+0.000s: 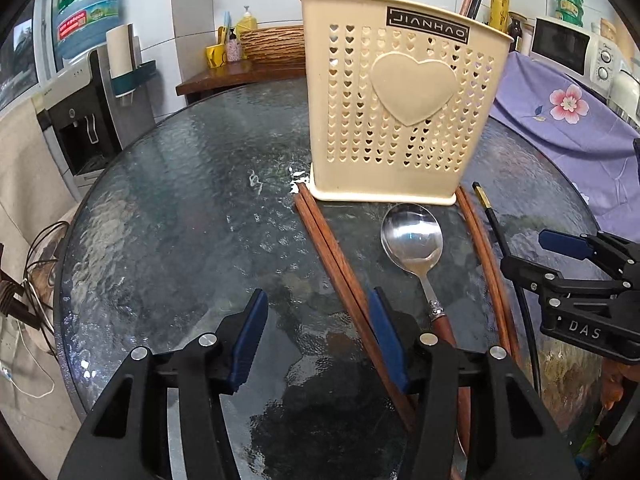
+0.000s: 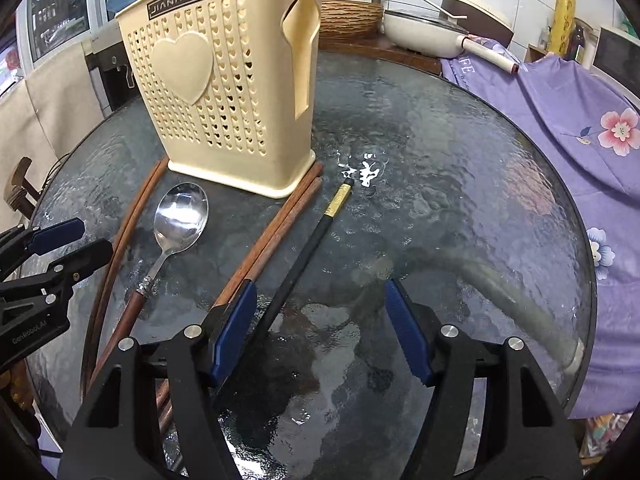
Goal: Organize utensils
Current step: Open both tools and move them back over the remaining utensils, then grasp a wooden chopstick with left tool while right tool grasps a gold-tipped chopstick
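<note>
A cream perforated utensil holder (image 1: pixel 400 92) (image 2: pixel 224 92) stands on the round glass table (image 1: pixel 192 208). In front of it lie a pair of brown chopsticks (image 1: pixel 332 248), a steel spoon (image 1: pixel 412 240) with a brown handle, a second brown pair (image 1: pixel 484 260) and a black chopstick (image 1: pixel 500 236). My left gripper (image 1: pixel 318 320) hangs open low over the table, its right pad against the first brown pair. My right gripper (image 2: pixel 320 304) is open too. The black chopstick (image 2: pixel 312 244) runs between its fingers, close to the left pad (image 2: pixel 236 320). Each gripper shows at the edge of the other's view.
A purple flowered cloth (image 2: pixel 560 120) covers the table's right side. A water dispenser (image 1: pixel 92 112) and loose cables (image 1: pixel 36 264) sit left of the table. A white pan (image 2: pixel 420 32) and a woven basket (image 2: pixel 344 18) stand on the counter behind.
</note>
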`<state>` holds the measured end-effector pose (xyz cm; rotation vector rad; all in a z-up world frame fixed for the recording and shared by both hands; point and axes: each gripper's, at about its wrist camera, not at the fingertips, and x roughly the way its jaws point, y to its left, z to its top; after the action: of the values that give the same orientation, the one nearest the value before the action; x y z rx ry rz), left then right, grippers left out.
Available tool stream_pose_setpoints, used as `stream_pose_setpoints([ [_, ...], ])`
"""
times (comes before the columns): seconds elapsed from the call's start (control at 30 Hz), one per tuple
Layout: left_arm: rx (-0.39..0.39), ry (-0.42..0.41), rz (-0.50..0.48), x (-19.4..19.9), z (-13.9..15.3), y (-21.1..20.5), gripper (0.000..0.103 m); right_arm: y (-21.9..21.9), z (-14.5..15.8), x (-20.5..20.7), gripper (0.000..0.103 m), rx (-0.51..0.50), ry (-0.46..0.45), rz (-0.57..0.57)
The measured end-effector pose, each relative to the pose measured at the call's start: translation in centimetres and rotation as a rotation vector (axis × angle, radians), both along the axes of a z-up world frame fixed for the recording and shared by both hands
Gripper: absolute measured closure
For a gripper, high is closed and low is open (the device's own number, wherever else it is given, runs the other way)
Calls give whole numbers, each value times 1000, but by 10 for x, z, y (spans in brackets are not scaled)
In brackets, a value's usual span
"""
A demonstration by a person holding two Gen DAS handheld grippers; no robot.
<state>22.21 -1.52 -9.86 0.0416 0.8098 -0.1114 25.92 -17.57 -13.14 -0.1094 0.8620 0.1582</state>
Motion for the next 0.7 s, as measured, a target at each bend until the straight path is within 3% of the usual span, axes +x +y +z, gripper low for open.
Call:
stream_pose_setpoints([
  [0.43,-11,11,12,-3,-5,8,52,-13,-1,1,37,-14,3,-3],
  [0.63,22,16,16,-6,-4,16,51,-29,-1,1,37,-34,6,-22],
  [0.7,24,25,31,-5,-3,22,51,-34,-1,3,41,-21,14,-25],
])
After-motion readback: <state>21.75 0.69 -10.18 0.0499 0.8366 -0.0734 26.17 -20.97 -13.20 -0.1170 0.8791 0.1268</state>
